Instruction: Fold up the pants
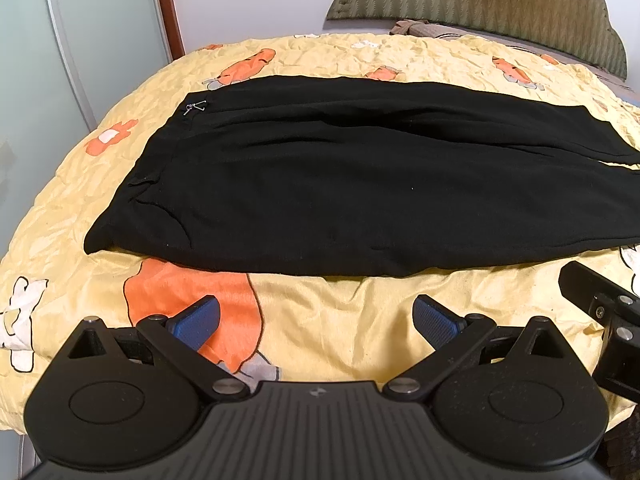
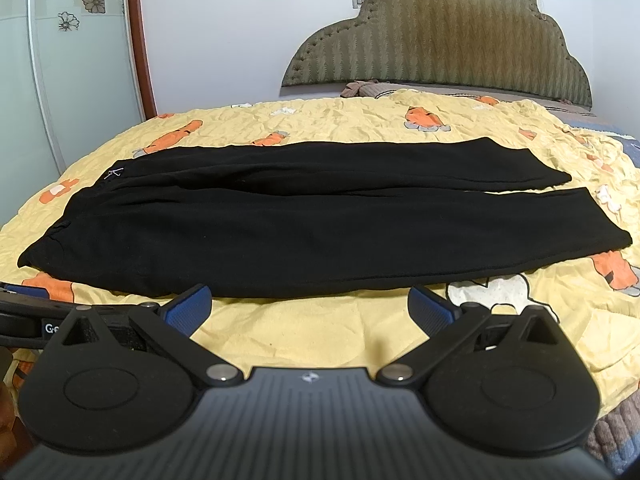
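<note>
Left gripper [image 1: 316, 322] spread wide, empty, over quilt [image 1: 352, 312] just short of pants' near edge. Pants [image 2: 280, 232] black, flat across bed, waistband left, legs side by side running right, cuffs slightly parted. Right gripper [image 2: 310, 308] spread wide, empty, just before pants' near edge. Headboard [image 2: 440, 40] beyond pants.

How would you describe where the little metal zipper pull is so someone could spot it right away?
Start at the yellow carrot-print bedspread and find the black pants spread flat across it. Follow them to their left, waistband end, far corner. The zipper pull is the only silvery glint on the black fabric.
</note>
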